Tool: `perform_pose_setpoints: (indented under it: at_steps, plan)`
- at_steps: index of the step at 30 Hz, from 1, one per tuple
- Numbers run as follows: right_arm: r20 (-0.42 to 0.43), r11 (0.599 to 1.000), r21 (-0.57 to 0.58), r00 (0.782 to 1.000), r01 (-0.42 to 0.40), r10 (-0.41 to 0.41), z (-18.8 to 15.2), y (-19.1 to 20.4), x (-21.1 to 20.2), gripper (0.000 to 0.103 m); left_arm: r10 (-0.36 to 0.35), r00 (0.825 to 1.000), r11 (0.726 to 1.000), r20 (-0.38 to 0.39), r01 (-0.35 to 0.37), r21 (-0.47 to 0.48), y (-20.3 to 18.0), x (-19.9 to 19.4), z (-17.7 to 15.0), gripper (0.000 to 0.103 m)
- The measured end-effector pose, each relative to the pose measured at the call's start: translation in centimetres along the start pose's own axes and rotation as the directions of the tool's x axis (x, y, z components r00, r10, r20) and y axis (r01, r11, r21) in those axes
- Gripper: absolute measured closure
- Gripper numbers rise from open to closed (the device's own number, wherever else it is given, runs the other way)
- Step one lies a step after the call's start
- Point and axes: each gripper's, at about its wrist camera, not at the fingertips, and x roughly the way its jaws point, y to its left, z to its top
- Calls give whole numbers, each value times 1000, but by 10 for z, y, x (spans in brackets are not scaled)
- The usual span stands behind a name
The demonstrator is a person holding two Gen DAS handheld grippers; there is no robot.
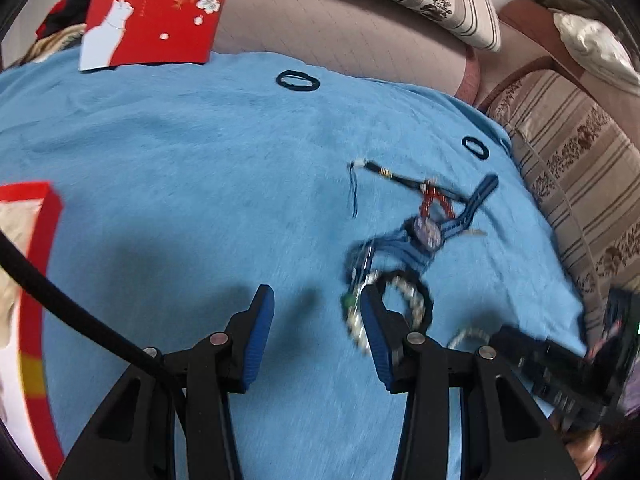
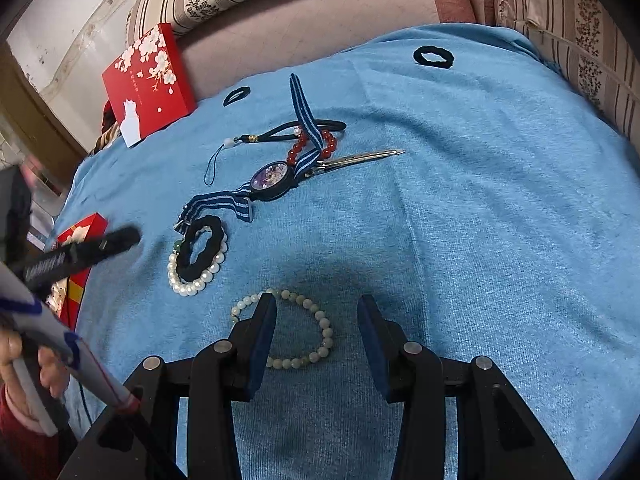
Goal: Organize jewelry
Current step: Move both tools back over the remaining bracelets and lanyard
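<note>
**Pale bead bracelet sits right at the right gripper; the left one is beside the pearl pile**

The right gripper is the nearer of the 2 to a piece of jewelry. Its jaws stand partly open and hold nothing. The pale green bead bracelet lies flat on the blue towel just under the fingertips: the left finger covers the left part of the ring, and the right part of the ring lies in the gap between the fingers, short of the right finger. The ring is a little oval, its long axis running from far left to near right. In my judgement a short move down and slightly left would put 1 strand of beads between the pads.

The left gripper is also partly open and empty. In its blurred view the white pearl bracelet and the black hair tie lying on it are at the right of its right finger, not between the fingers. It would need to shift to the right to reach them.

Farther away lie the watch with a striped strap, the red bead bracelet, a silver hair clip and a black cord charm. The red box stands at the far left edge of the towel, well apart from both grippers.
</note>
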Motion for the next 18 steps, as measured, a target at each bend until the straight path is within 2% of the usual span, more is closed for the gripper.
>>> perform_pose_setpoints:
  at_steps: [6, 8, 10, 13, 15, 18]
  plan:
    - [-15, 1000, -6, 1000, -18, 18, 1, 5, 6, 57, -3, 1000, 1000, -7, 3, 11, -15, 31, 55, 60]
    - [-21, 1000, -10, 999, -29, 29, 1, 7, 8, 57, 1, 1000, 998, -8, 0, 64, -27, 41, 72, 60]
    - [-26, 999, -18, 999, -38, 38, 1, 9, 10, 57, 9, 1000, 988, -12, -7, 155, -44, 53, 88, 60]
    - [-31, 999, -37, 999, -38, 37, 1, 12, 11, 57, 14, 999, 950, -41, -1, 312, -71, 74, 105, 59]
    - [-32, 998, -42, 999, -41, 40, 2, 12, 11, 57, 18, 997, 915, -76, 14, 402, -85, 91, 112, 59]
    - [-40, 998, -37, 998, -52, 51, 4, 10, 12, 57, 24, 992, 887, -123, 36, 461, -92, 112, 116, 59]
